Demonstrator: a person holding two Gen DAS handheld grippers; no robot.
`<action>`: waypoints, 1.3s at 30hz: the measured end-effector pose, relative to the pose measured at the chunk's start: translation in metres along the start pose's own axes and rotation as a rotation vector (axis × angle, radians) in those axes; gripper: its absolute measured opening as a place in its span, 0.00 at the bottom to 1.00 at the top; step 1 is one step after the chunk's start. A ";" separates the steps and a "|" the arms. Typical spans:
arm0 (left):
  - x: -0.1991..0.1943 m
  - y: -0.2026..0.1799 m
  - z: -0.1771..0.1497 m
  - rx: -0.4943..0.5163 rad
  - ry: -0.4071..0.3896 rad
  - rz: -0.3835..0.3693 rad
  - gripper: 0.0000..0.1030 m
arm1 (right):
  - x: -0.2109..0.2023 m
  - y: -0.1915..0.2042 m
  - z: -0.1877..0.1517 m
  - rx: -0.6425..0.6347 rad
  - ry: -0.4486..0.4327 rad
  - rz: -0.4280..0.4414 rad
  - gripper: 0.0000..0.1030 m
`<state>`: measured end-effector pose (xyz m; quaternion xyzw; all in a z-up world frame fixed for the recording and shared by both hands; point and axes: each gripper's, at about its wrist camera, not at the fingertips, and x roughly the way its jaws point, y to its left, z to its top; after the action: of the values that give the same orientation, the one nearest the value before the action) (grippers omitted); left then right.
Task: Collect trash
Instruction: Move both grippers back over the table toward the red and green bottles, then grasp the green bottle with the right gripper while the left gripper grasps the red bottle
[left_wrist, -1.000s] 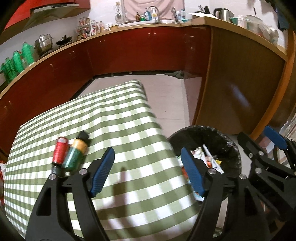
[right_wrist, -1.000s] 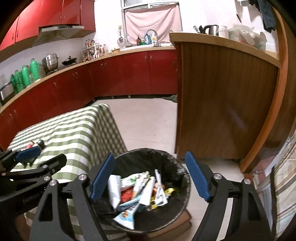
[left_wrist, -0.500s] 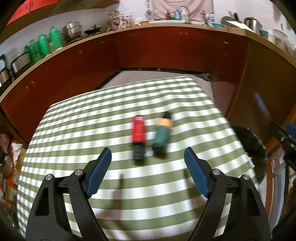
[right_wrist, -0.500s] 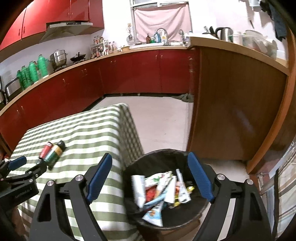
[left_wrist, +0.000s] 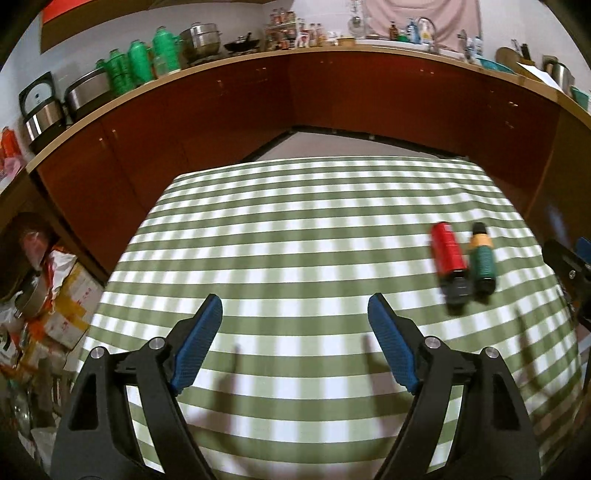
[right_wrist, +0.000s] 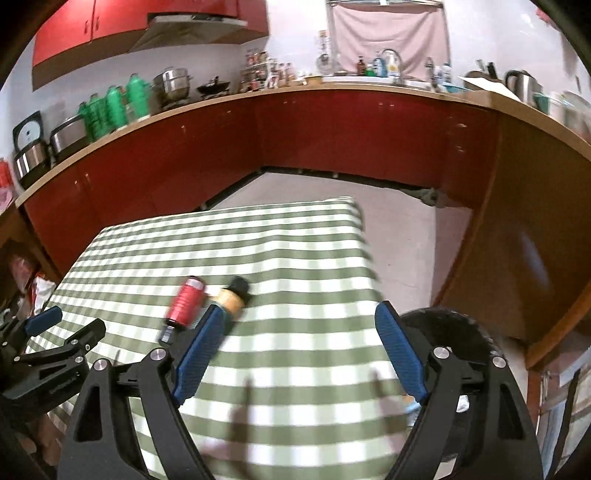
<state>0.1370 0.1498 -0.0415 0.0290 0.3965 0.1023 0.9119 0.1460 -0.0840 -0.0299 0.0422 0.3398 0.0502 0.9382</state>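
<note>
Red canister and green bottle lie touching, side by side, on the checked surface. Both grippers, left and right, hover with jaws wide and empty. Straddle one item across its width, clear of its neighbour, before carrying it to the bin.

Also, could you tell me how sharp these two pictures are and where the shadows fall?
Left wrist view: mild motion blur on the red cylindrical bottle and green bottle with orange band; claw shadows streak the green checked tablecloth. Right wrist view: heavier smear on both bottles, counter bowed by fisheye, black bin half hidden.
</note>
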 end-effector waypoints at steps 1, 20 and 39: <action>0.001 0.004 0.000 -0.004 0.001 0.004 0.77 | 0.005 0.006 0.001 -0.008 0.007 0.003 0.77; 0.021 0.052 -0.002 -0.058 0.032 0.021 0.77 | 0.054 0.046 0.008 -0.054 0.155 0.021 0.41; 0.014 -0.005 0.006 -0.009 0.028 -0.071 0.77 | 0.036 0.025 0.004 -0.062 0.104 0.010 0.24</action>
<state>0.1515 0.1477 -0.0485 0.0092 0.4097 0.0720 0.9093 0.1746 -0.0550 -0.0473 0.0122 0.3861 0.0677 0.9199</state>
